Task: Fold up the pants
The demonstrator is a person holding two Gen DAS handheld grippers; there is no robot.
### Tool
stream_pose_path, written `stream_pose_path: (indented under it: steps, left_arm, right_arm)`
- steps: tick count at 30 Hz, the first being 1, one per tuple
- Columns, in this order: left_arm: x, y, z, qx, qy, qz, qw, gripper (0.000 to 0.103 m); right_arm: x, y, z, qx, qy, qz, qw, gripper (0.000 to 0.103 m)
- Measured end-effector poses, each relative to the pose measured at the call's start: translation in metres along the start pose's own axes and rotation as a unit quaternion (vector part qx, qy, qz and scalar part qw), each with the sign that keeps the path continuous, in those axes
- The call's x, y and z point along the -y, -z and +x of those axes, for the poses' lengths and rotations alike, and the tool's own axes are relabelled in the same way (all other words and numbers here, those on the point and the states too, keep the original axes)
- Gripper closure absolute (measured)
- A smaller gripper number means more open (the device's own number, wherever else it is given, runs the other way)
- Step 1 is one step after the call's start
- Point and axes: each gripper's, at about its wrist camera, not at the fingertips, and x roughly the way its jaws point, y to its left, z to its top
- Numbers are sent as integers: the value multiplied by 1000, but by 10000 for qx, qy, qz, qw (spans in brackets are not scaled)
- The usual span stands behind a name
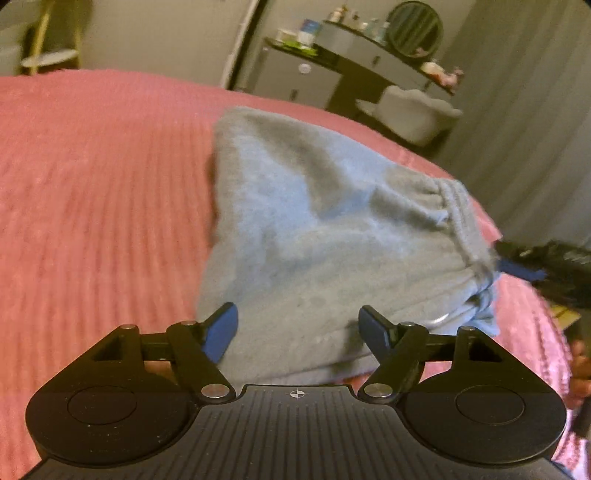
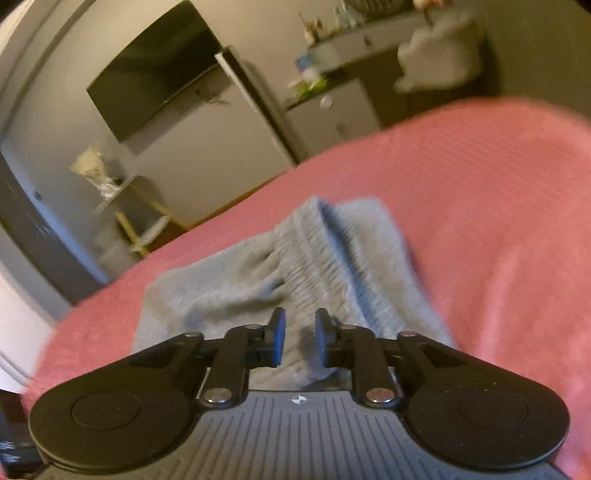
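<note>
Light grey-blue fleece pants (image 1: 314,236) lie folded in a bundle on a pink bedspread (image 1: 92,203). My left gripper (image 1: 297,328) hovers over the bundle's near edge, open wide, with fabric lying under the gap and neither pad pressing it. The ribbed waistband (image 2: 317,258) runs away from my right gripper (image 2: 298,339), whose blue pads stand close together with a bunch of waistband fabric filling the gap. In the left wrist view the right gripper (image 1: 517,269) reaches in from the right and meets the waistband corner.
The pink bedspread (image 2: 480,221) spreads wide to the left of the pants and beyond them. Past the bed stand a dark desk with bottles and a round mirror (image 1: 413,33), a pale chair (image 1: 413,110), a wall screen (image 2: 155,74) and a small shelf (image 2: 125,206).
</note>
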Motion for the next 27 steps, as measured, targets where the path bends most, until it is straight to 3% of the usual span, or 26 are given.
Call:
stream_pose_path:
  steps: [1, 2, 3, 4, 7, 10, 12, 15, 19, 23, 27]
  left_arm:
    - [3, 4, -7, 14, -287, 32, 9996, 7]
    - [6, 9, -13, -29, -755, 8, 9971, 1]
    - [8, 17, -17, -38, -1142, -66, 9934, 1]
    - [8, 26, -20, -94, -1251, -158, 9920, 1]
    - [10, 52, -28, -463, -710, -675, 9941, 1]
    - [26, 64, -33, -548, -583, -821, 9934, 1]
    - [39, 68, -34, -509, -741, -629, 9940, 1]
    - [56, 77, -34, -532, -1253, -54, 9907, 1]
    - [71, 85, -30, -629, -1772, 595, 9804, 1]
    - [73, 82, -35, -750, -1749, 449, 9807, 1]
    - [79, 83, -44, -553, -1715, 561, 9820, 1]
  right_arm:
    - [-5, -1, -9, 100, 287, -99, 9995, 31]
    - [-10, 3, -20, 230, 713, -141, 9971, 13]
    - [-14, 9, -28, 358, 922, -160, 9950, 12]
    - [-17, 15, -37, 323, 942, -244, 9947, 12]
    - [-27, 39, -51, -223, 587, -385, 9973, 12]
    - [-33, 81, -59, -564, 470, -487, 9961, 12]
    - [-38, 99, -61, -742, 665, -579, 9933, 12]
    - [-49, 102, -55, -1060, 1431, -780, 9809, 12]
    - [-57, 105, -49, -1531, 1735, -1417, 9625, 12]
    - [-59, 112, -54, -1401, 1686, -1299, 9670, 12]
    - [-63, 111, -52, -1415, 1768, -1164, 9670, 12]
